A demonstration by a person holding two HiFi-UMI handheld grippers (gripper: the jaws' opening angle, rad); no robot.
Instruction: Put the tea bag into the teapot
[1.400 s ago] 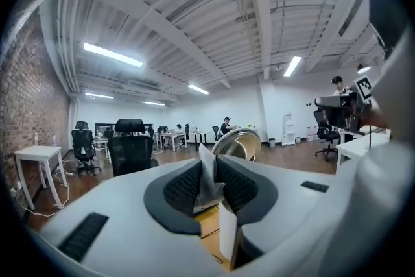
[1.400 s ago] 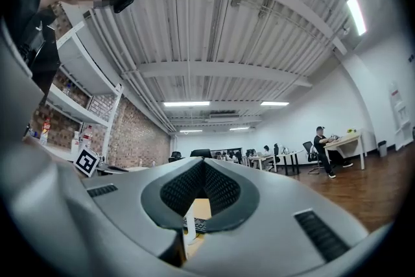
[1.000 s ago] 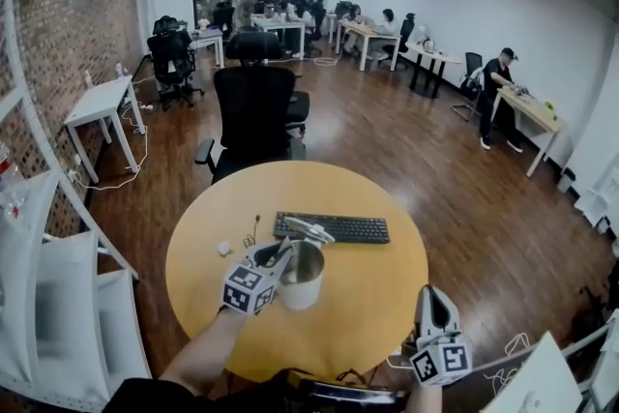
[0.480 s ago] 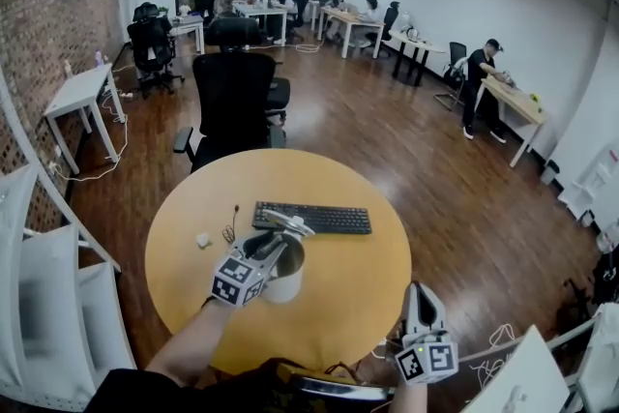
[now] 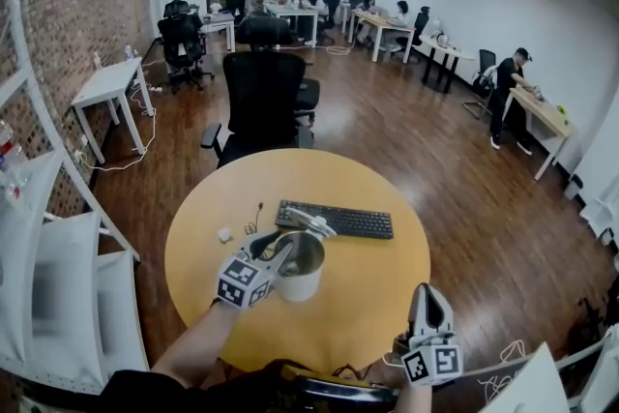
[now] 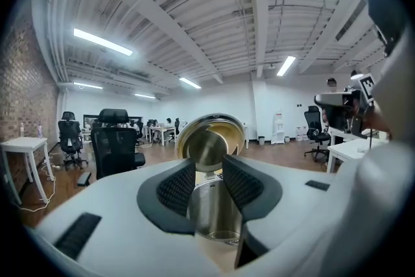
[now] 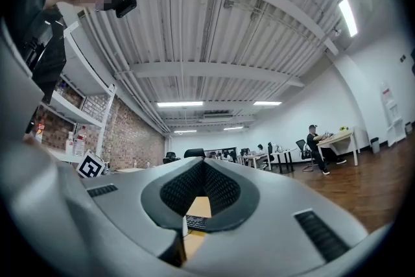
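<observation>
A steel teapot (image 5: 303, 274) stands on the round yellow table (image 5: 377, 290), its hinged lid (image 5: 311, 223) tipped up and open. My left gripper (image 5: 287, 250) hovers at the pot's near left rim. In the left gripper view its jaws have just been opening and stand apart with nothing between the pads (image 6: 241, 181); the pot's body (image 6: 211, 217) and raised lid (image 6: 211, 139) show through the gap of the left gripper (image 6: 207, 168). I cannot make out the tea bag. My right gripper (image 5: 428, 292) waits at the table's front right edge, its tips meeting in the right gripper (image 7: 203, 168) view.
A black keyboard (image 5: 338, 222) lies just behind the teapot. A small white item (image 5: 224, 234) and a thin dark cable (image 5: 255, 220) sit to the left. A black office chair (image 5: 263, 97) stands beyond the table, white shelving (image 5: 58, 276) at the left.
The head view swings a little. Both grippers keep their places relative to the table and the teapot.
</observation>
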